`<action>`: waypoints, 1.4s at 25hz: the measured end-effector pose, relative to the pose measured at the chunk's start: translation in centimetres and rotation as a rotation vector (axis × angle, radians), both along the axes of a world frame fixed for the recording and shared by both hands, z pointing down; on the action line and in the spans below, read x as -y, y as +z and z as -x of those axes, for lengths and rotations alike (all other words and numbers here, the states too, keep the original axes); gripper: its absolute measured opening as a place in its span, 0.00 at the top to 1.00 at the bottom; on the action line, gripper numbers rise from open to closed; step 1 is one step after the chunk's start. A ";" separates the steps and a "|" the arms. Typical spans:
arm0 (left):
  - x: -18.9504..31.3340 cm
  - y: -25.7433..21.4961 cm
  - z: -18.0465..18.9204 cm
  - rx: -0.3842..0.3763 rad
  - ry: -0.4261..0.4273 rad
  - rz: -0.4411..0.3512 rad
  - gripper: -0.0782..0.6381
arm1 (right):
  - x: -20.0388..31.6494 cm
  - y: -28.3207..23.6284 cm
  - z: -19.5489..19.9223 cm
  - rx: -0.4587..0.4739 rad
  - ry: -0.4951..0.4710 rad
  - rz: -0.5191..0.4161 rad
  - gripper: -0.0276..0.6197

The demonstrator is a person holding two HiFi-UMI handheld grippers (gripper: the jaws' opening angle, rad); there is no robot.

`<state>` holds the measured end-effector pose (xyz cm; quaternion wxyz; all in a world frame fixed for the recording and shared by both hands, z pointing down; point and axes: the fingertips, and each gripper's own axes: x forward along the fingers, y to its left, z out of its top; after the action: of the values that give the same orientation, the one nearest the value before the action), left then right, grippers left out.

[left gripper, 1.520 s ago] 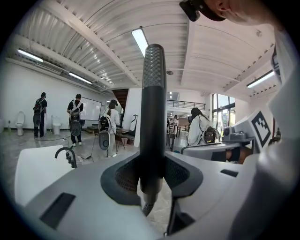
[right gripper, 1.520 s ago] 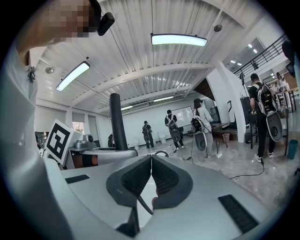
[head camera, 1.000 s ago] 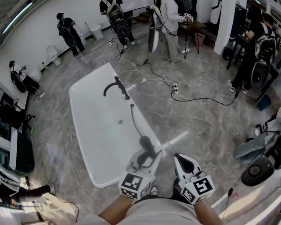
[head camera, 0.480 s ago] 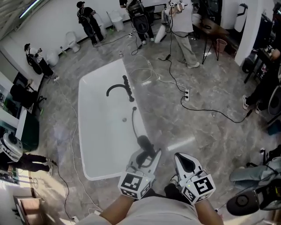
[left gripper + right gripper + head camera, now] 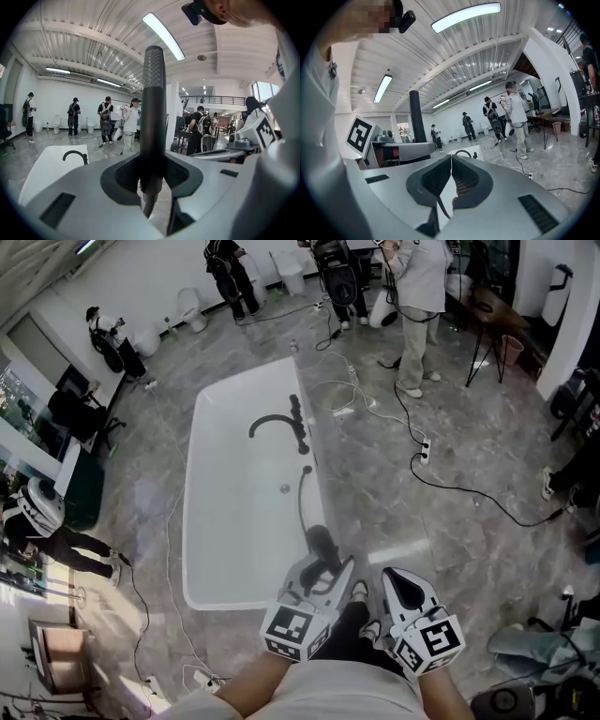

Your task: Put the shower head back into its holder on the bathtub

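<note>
A black shower head (image 5: 322, 542) stands upright between the jaws of my left gripper (image 5: 325, 573), which is shut on its handle (image 5: 152, 140). Its dark hose (image 5: 301, 498) runs back to the right rim of the white bathtub (image 5: 220, 521). A curved black faucet (image 5: 279, 427) sits on that rim further off. I cannot make out the holder itself. My right gripper (image 5: 395, 582) hangs beside the left one over the floor, its pads (image 5: 461, 180) pressed together with nothing between them. In the right gripper view the shower head (image 5: 416, 117) rises at the left.
Several people stand at the far end of the room (image 5: 417, 296). Cables (image 5: 450, 484) and a power strip (image 5: 424, 453) lie on the grey marble floor right of the tub. Toilets (image 5: 192, 306) line the far wall. More cable (image 5: 169, 615) trails along the tub's left side.
The view has swung round: the bathtub now lies straighter ahead and further right in the head view. Both grippers keep their places in front of me, the left still gripping the shower head.
</note>
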<state>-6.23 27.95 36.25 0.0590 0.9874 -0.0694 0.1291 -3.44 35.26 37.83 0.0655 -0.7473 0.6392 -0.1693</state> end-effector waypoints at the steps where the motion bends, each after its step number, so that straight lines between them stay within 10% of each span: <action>1: 0.2 0.1 -0.4 0.000 -0.004 -0.001 0.72 | 0.2 0.2 -0.5 0.000 -0.003 0.002 0.93; 17: 12.3 0.3 -8.9 -0.037 -0.095 0.009 0.72 | 13.0 1.5 -9.2 -0.036 -0.124 0.065 0.93; 35: 27.2 -0.3 -9.5 -0.008 -0.417 0.013 0.72 | 29.6 3.4 -10.4 -0.008 -0.507 0.130 0.93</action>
<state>3.25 0.74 35.98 0.0911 0.9517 -0.2714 0.1108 6.97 5.64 41.27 -0.0299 -0.5666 0.7940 -0.2180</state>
